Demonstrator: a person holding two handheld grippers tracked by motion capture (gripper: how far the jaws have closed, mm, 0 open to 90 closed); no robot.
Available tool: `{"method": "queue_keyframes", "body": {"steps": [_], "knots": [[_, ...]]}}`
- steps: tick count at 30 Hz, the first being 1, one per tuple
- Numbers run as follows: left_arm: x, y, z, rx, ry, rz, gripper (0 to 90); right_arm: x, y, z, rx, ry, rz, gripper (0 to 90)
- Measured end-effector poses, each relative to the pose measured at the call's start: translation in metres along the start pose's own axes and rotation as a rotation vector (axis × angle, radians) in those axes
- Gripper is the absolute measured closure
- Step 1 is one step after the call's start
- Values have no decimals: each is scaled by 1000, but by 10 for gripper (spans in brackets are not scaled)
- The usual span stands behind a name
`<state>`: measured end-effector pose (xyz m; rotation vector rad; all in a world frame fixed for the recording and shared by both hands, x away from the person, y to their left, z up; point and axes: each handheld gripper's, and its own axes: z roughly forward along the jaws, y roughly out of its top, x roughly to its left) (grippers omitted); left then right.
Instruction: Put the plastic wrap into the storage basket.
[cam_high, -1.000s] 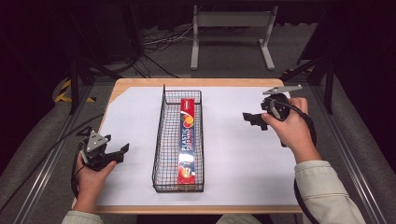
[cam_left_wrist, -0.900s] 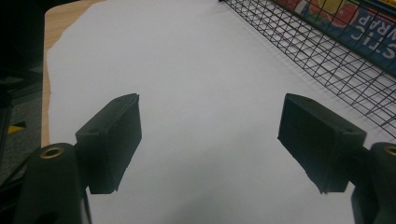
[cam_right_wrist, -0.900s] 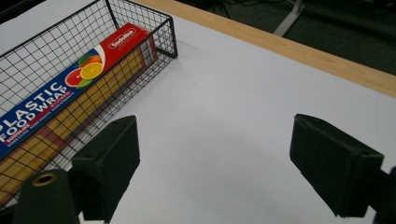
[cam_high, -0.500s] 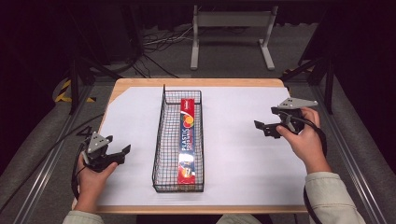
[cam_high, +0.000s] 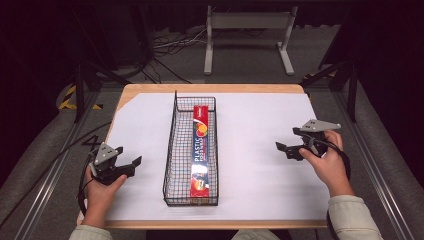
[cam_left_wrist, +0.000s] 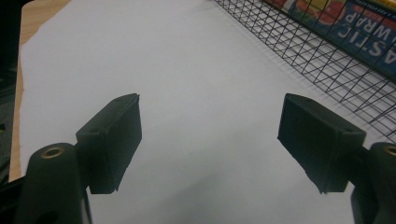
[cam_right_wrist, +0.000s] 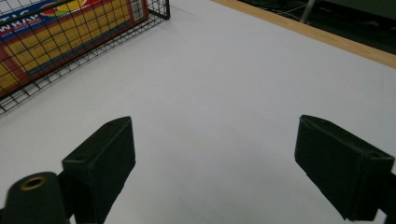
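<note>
A wooden table (cam_high: 210, 89) fills the middle of the high view, most of its top covered by a white sheet (cam_high: 260, 145); at centre frame a long black wire basket (cam_high: 172, 150) stands on the sheet, running from the upper middle toward the lower middle; a box of plastic wrap (cam_high: 201, 150), red, yellow and blue, lies flat inside it along its length, reaching from near the far end to near the close end. At lower left the left hand-held gripper (cam_high: 131, 164) is held in the person's left hand (cam_high: 100, 182) just above the sheet's left edge, pointing toward the basket and apart from it; in the left gripper view its jaws stand wide apart with nothing between them, bare sheet under them, and the basket (cam_left_wrist: 327, 60) with the box (cam_left_wrist: 364, 32) crosses the upper right corner. At right of the high view the right hand-held gripper (cam_high: 283, 148) is held in the right hand (cam_high: 327, 165), well apart from the basket and pointing left toward it; in the right gripper view its jaws are likewise spread and empty over plain sheet, the basket (cam_right_wrist: 93, 51) and box (cam_right_wrist: 56, 42) sit at upper left, and the table's wooden edge (cam_right_wrist: 327, 37) runs across the upper right.
</note>
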<state>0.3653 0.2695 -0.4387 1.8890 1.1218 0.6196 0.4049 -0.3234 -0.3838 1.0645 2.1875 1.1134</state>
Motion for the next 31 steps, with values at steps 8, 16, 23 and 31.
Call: {"method": "queue_keyframes", "body": {"steps": [8,16,23,31], "knots": [[-3,-1,0,-8,-16,26,214,0,-24,8,-16,12,14,131],[-1,-4,4,20,-28,12,214,-2,-44,14,-28,-9,52,132],[-2,-4,9,41,-33,31,211,-3,-50,17,-3,-8,61,119],[-3,-5,14,73,-28,25,209,-4,-51,23,40,-28,56,114]]}}
